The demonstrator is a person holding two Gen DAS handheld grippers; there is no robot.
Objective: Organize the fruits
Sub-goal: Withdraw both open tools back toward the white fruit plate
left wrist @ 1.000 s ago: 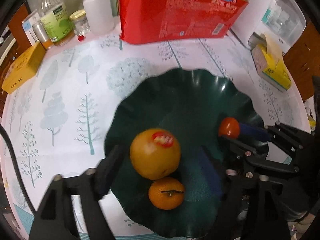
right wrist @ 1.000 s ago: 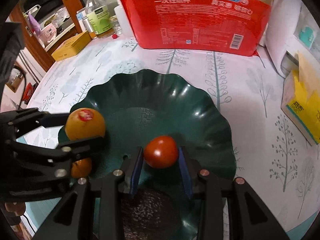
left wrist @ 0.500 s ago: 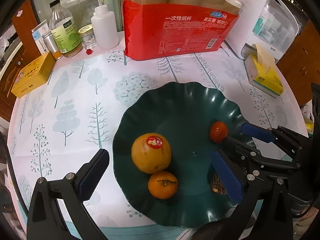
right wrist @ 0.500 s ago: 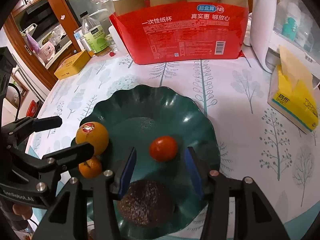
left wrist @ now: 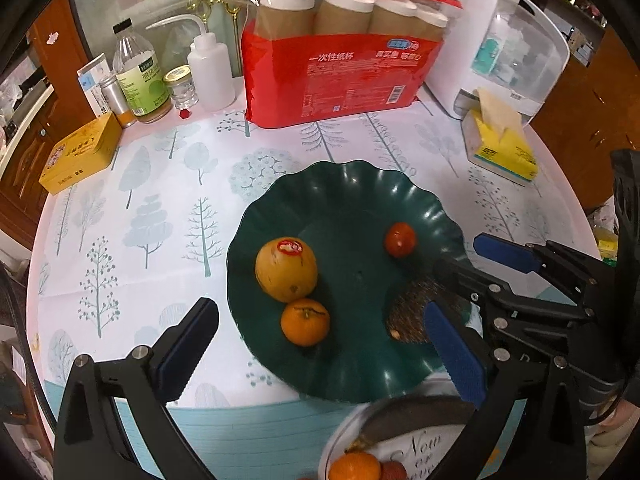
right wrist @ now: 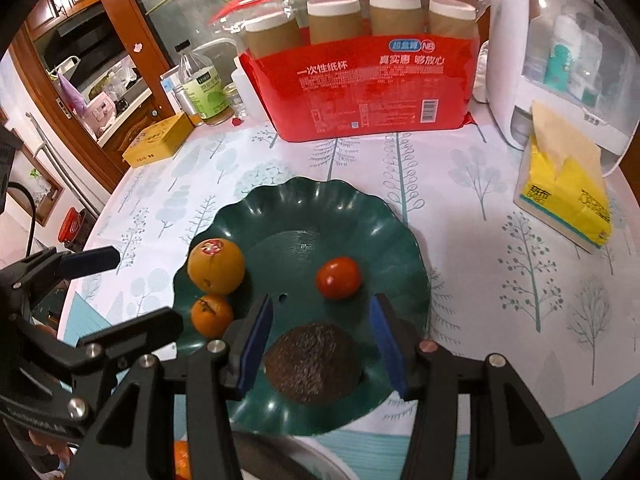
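Red tomato (right wrist: 338,278) lies free on the green plate (right wrist: 320,204), just beyond the right gripper (right wrist: 322,346)'s wide jaws.

Glossy dark-green scalloped plastic plate (right wrist: 400,236), smooth shiny tomato (right wrist: 338,278), rough matt brown avocado (right wrist: 314,366), waxy stickered orange (right wrist: 216,266), tree-printed cloth on the tabletop (right wrist: 500,280), shiny red plastic cup pack (right wrist: 368,88)

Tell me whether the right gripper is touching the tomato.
Apart. In the right wrist view the right gripper has open jaws, with green plate visible between them and the tomato.
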